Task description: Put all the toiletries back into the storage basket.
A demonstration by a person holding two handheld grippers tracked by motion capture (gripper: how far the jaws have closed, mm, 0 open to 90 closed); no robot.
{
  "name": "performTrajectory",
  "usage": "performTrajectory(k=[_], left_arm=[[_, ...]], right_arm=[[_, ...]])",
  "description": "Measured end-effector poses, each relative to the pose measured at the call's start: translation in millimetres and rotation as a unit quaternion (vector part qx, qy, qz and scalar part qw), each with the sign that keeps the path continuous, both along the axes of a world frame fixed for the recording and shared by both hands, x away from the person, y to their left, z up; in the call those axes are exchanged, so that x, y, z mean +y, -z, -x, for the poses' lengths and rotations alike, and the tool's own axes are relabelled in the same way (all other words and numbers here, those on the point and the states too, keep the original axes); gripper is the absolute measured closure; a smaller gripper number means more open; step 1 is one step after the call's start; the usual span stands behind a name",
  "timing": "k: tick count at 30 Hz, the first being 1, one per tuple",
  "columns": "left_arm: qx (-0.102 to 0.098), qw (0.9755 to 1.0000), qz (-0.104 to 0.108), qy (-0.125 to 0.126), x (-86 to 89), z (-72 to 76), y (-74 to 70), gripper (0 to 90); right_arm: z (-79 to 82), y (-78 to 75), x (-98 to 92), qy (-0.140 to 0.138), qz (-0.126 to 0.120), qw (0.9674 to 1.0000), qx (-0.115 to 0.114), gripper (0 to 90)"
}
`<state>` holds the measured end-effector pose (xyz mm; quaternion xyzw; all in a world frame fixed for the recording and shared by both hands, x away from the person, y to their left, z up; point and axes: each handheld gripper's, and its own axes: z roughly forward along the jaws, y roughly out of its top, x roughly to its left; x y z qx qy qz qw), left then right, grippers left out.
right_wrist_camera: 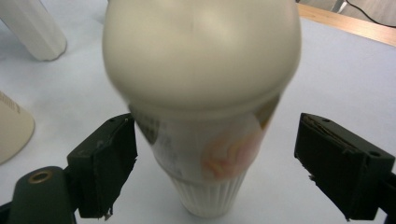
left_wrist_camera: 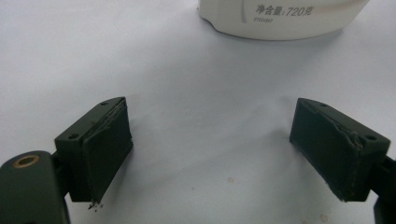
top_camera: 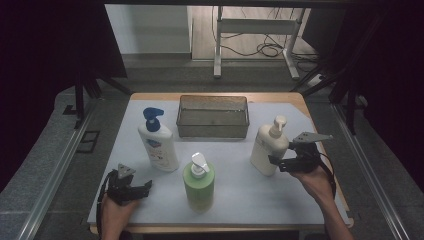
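Right now the right gripper (top_camera: pixel 276 161) sits against the lower body of the cream pump bottle (top_camera: pixel 269 146), jaws spread wide either side of it, pads not touching. Bottle stands upright at the tabletop's (top_camera: pixel 240 192) right, long axis vertical, just ahead of that gripper. Left gripper (left_wrist_camera: pixel 210 149) is open too, empty, well apart near the blue-pump bottle (top_camera: pixel 158 140). Right hand's clearly nearer.

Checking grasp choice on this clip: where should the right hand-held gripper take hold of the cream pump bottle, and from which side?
Probably the cream pump bottle's broad body below the shoulder, approached level from its right, where the right hand-held gripper already sits with open jaws. The bottle stands upright, and its narrow pump head looks like a poor hold.
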<state>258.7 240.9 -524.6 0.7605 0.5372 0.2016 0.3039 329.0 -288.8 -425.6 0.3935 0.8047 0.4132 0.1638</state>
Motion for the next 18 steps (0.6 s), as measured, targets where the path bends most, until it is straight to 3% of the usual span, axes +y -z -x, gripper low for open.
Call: performTrajectory(k=[10,13,18], left_arm=[[0.0,1.0,-0.001,0.0,0.1,0.0,-0.1,12.2],[0.0,1.0,-0.001,0.0,0.1,0.1,-0.1,12.2],[0.0,1.0,-0.001,0.0,0.0,0.1,-0.1,12.2]], right_arm=[[-13.8,-5.9,14.8,0.002,0.009,0.9999,-0.01,14.9],[-13.2,-7.5,20.1,0.005,0.0,0.9998,-0.017,21.0],[-11.7,-9.2,22.7,0.01,0.006,0.9998,-0.016,29.2]])
